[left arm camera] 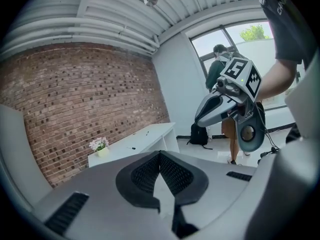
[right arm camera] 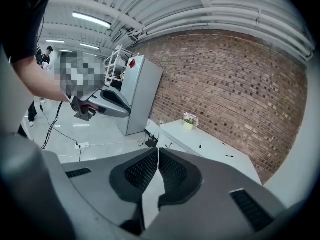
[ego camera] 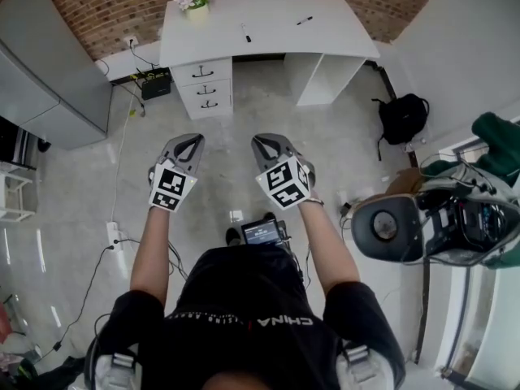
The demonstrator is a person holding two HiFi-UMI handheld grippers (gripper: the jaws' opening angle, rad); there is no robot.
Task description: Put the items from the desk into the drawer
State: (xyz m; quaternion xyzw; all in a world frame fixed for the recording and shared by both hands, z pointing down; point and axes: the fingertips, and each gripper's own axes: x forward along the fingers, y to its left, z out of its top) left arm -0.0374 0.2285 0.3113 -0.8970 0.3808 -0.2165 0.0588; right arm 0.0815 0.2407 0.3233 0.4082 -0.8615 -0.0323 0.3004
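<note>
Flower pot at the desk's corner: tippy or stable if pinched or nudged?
The flower pot looks top-heavy: its blooms spread wider than the pale pot, so a nudge up high may tip it. It is probably light, being small beside the desk. Blooms would likely crush; pinch the pot body.

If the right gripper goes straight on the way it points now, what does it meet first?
Nothing close: the right gripper faces open floor, then probably the white desk near its drawer unit; depth is unclear.

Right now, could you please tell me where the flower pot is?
In the head view, the flower pot stands on the white desk's far left corner, by the brick wall, above the drawers.
</note>
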